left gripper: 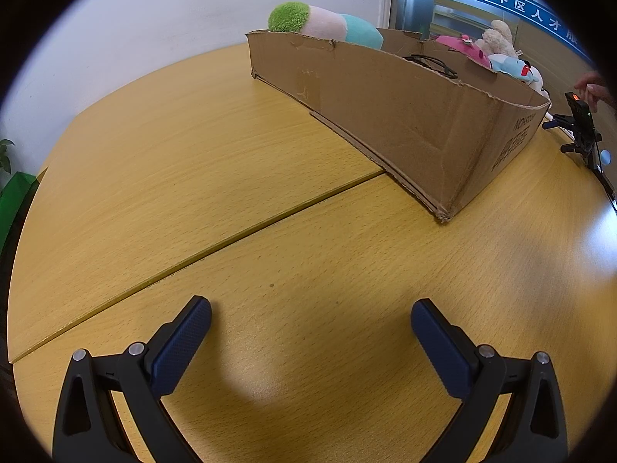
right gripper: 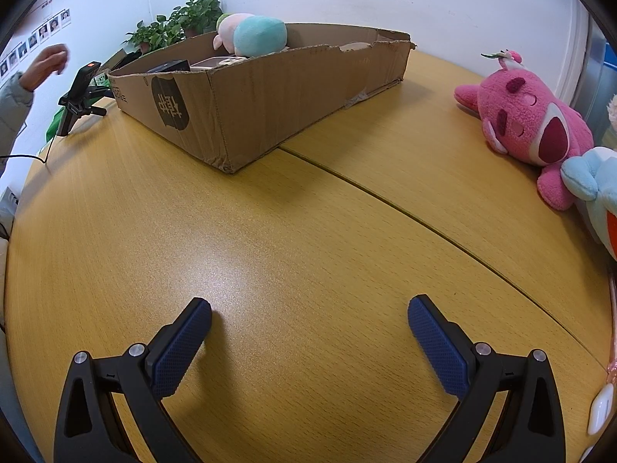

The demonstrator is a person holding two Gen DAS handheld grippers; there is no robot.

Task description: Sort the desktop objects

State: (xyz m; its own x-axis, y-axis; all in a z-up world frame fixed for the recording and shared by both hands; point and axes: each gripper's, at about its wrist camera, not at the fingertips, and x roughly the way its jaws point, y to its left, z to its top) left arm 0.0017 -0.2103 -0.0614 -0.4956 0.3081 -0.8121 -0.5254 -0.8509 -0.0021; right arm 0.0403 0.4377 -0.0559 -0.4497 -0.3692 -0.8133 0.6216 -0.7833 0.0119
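On table right edge: pink plush (right gripper: 528,123) lying down, long axis running away from the camera, face up, blue plush (right gripper: 594,193) touching it.
Cardboard box (right gripper: 270,92) mid-table, long axis diagonal, one pastel plush (right gripper: 254,34) already inside. Right gripper (right gripper: 309,314) and left gripper (left gripper: 311,314) both wide open, empty, over bare table (right gripper: 270,231). Likely pre-pick; next move: right gripper swings to pink plush.

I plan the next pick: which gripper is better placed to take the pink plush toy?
Right, probably. The pink plush toy lies near the open right gripper; from the left gripper it sits behind the cardboard box.
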